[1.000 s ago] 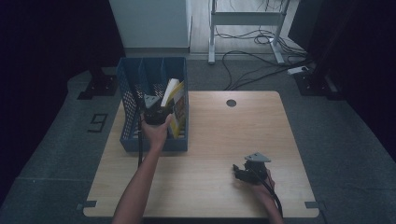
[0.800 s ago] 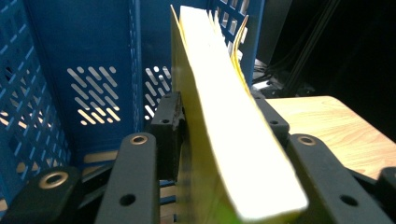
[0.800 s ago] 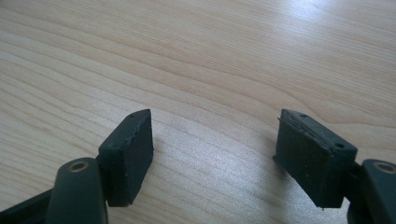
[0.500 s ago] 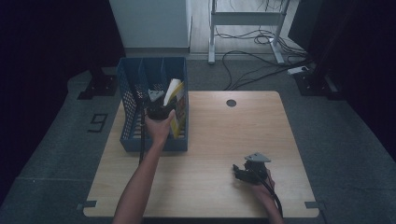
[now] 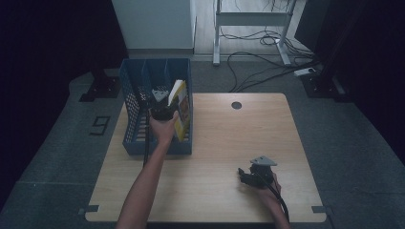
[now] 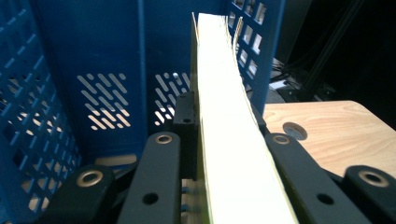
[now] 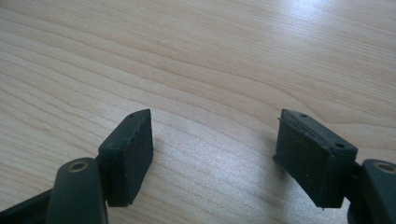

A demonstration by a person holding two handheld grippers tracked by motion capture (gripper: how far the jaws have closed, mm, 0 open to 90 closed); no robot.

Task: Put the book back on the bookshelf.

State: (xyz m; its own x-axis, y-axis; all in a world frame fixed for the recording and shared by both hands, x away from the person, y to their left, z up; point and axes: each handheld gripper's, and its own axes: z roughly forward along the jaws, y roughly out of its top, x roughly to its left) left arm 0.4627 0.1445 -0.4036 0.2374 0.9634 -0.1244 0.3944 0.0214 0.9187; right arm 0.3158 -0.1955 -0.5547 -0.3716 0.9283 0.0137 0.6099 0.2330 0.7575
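Gripping the yellow book (image 6: 229,140) by its page edge, the left gripper (image 5: 164,110) has just been closing, and its jaws now press on the block from both sides. The book stands tilted in the right-hand compartment of the blue file rack (image 5: 131,119), at the table's (image 5: 215,181) far left. Risks, as judged: the pinch sits on loose pages, so the block could fan or slip on lifting; a skewed pull could snag the cover on the divider and drag the light rack. The other compartments look empty. The right gripper (image 7: 215,144) rests on bare wood, jaws apart, holding nothing.
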